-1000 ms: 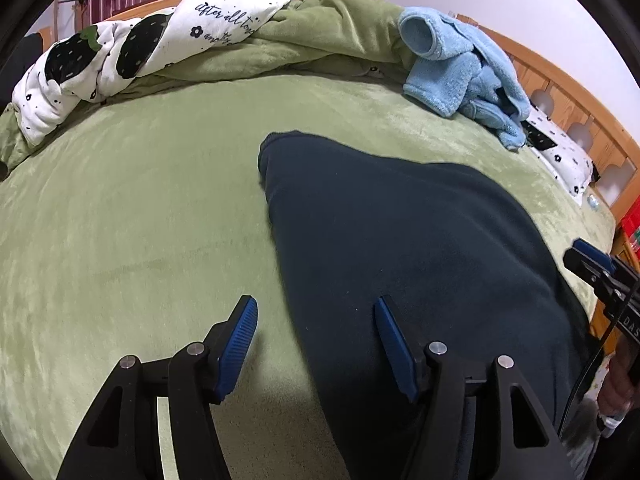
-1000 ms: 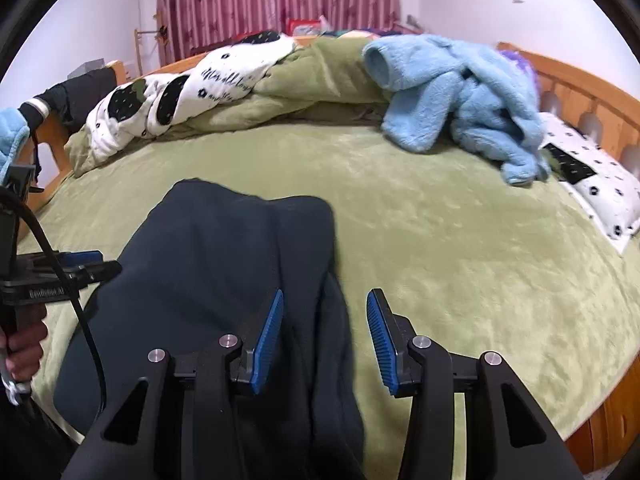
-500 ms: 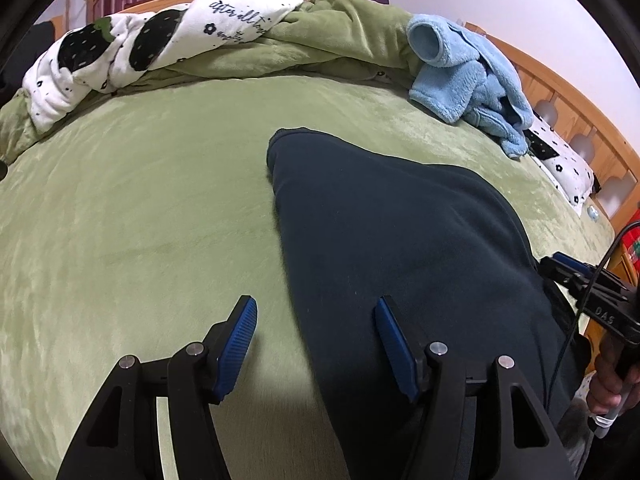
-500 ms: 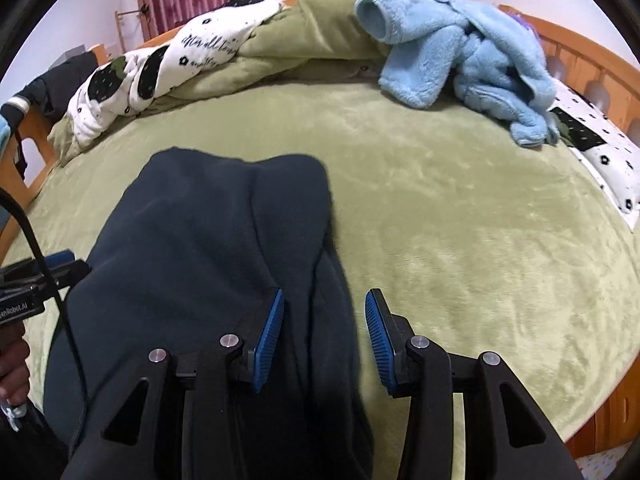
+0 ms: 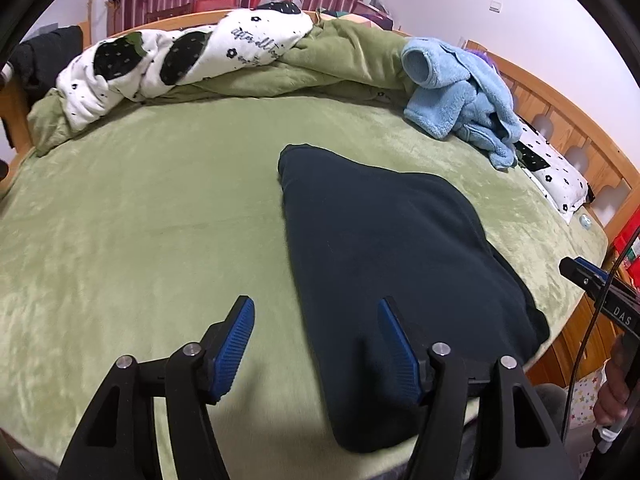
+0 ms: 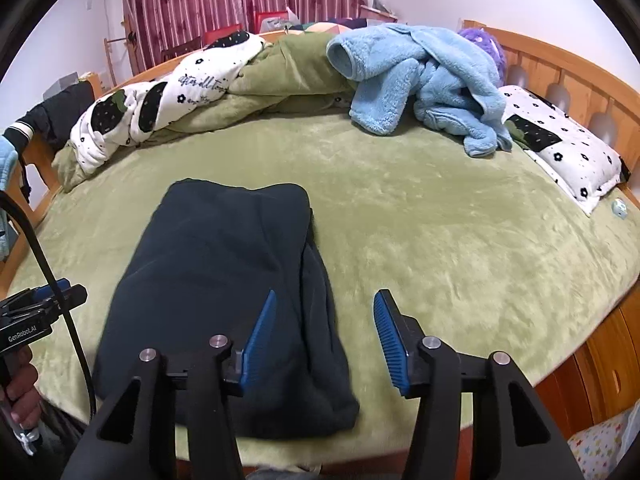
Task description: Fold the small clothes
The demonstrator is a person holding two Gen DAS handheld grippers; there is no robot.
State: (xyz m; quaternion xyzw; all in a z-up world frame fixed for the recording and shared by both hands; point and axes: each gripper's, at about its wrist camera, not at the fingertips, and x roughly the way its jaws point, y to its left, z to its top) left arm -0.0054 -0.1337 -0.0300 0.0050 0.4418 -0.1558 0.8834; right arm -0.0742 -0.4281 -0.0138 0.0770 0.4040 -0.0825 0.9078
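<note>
A dark navy garment lies folded lengthwise on the green bed cover, its near end at the bed's front edge. In the right wrist view the garment has a second layer showing along its right side. My left gripper is open and empty, held above the garment's near left edge. My right gripper is open and empty, above the garment's near right edge. Each gripper shows at the side of the other's view: the right gripper and the left gripper.
A light blue fleece garment lies heaped at the back right. A rumpled green and white duvet runs along the back. A flower-print pillow lies by the wooden headboard on the right.
Both grippers have pulled back and risen from the garment, so more of the bed shows. The right gripper's jaws have opened wider. The garment lies as before.
</note>
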